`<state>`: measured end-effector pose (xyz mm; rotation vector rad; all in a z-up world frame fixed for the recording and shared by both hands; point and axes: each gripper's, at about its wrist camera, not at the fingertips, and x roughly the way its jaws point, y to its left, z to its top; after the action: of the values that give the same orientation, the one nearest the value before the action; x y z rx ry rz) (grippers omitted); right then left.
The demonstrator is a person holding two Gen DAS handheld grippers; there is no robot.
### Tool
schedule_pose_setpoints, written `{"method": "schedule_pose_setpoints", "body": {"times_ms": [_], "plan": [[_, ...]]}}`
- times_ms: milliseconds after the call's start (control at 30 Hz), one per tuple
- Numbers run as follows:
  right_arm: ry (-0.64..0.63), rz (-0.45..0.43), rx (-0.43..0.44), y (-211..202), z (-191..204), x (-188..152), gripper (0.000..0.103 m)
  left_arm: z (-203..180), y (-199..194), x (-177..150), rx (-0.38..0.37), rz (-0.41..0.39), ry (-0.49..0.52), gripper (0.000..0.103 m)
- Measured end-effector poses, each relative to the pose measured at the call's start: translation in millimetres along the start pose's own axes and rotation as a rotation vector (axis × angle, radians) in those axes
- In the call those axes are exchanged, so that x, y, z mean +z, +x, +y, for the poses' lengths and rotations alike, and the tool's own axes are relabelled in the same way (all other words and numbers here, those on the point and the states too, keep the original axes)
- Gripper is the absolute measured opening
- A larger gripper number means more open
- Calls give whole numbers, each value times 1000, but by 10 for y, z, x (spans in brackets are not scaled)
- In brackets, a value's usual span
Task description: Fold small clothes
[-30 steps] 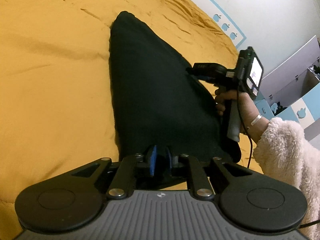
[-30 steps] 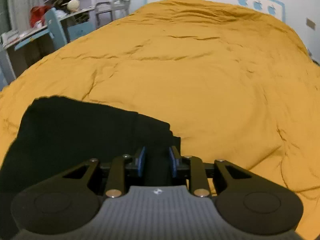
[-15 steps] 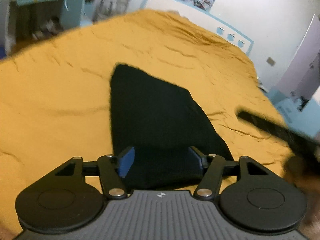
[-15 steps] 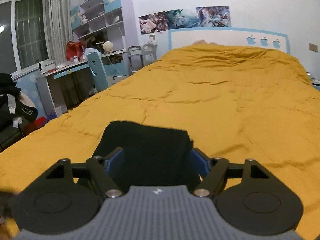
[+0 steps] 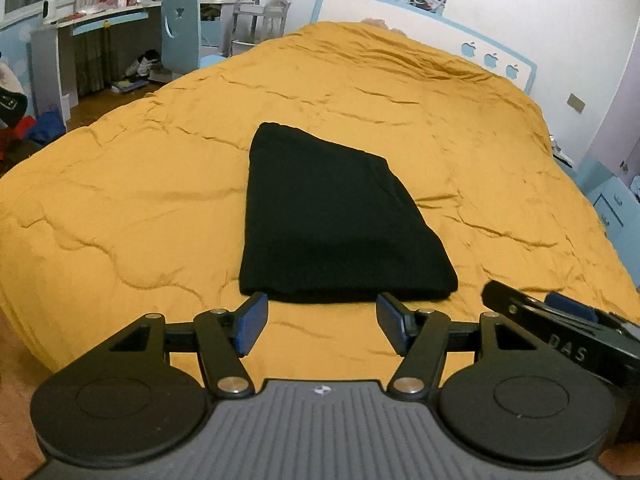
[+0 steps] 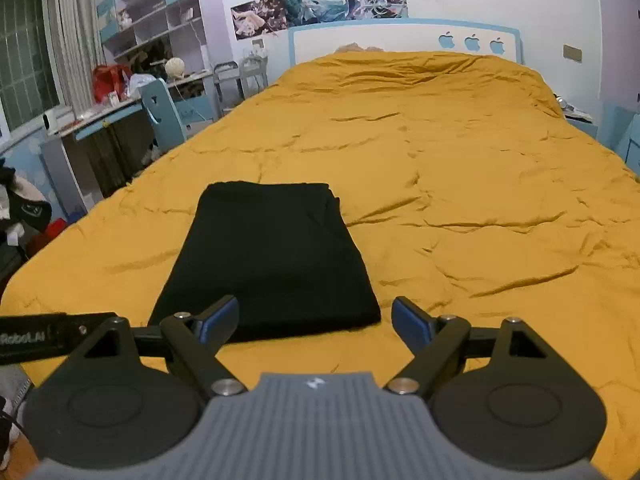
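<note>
The black garment [image 5: 332, 220] lies folded flat on the yellow bed cover [image 5: 120, 208], near its front edge. The left hand-held gripper [image 5: 322, 322] is wide and empty; the right hand-held gripper [image 6: 316, 322] is opening, nothing between its jaws. This fold seems finished; next probably comes another garment.

Left gripper [image 5: 322, 326], black linkage arms, blue pads [image 5: 251, 322], silver pivot screws, ribbed grey housing with small round emblem, right gripper [image 6: 315, 322] alike, white "Robot.AI" lettering on a black bar
</note>
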<state>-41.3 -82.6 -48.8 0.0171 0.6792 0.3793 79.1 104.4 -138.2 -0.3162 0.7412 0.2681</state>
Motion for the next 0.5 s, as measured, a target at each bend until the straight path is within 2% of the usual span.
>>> {"method": "schedule_pose_setpoints", "body": {"times_ms": [167, 500], "plan": [[-15, -1, 17, -150, 18, 0, 81, -91, -112, -76, 12, -5, 36, 74], [-73, 8, -1, -237, 128, -31, 81, -107, -180, -158, 17, 6, 33, 76]]}}
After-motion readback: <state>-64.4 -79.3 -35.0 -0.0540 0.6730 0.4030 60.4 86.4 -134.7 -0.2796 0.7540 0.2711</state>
